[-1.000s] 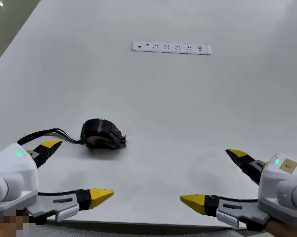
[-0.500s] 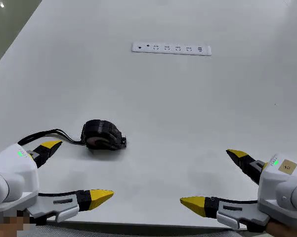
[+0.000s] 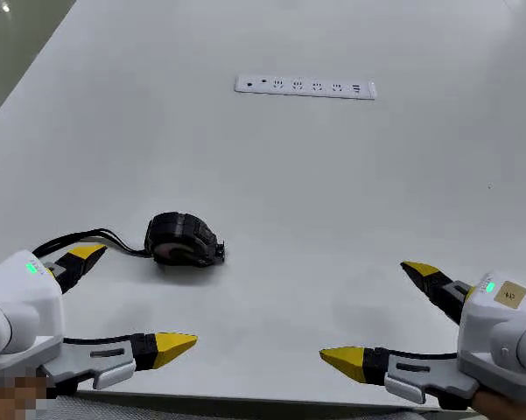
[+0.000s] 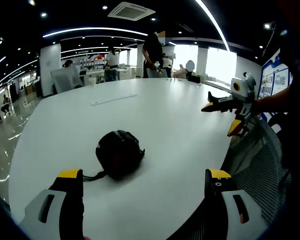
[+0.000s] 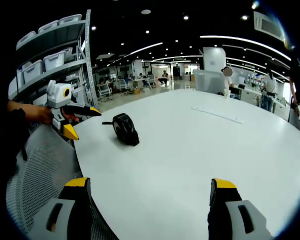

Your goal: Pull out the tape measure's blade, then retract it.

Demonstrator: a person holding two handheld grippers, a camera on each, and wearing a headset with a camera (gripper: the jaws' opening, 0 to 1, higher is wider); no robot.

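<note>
A black tape measure [image 3: 182,240] lies on the white table [image 3: 298,192], its black wrist strap trailing left. The same tape measure [image 4: 119,153] sits just ahead of my left gripper [image 4: 142,181], whose yellow-tipped jaws stand wide apart with nothing between them. In the head view the left gripper [image 3: 129,297] is at the lower left, close to the strap. My right gripper [image 3: 387,311] is at the lower right, open and holding nothing, well apart from the tape measure [image 5: 126,128]. The blade is inside the case.
A white power strip [image 3: 305,87] lies far back on the table. The table's near edge runs just under both grippers. Several people and desks show in the room behind in the gripper views.
</note>
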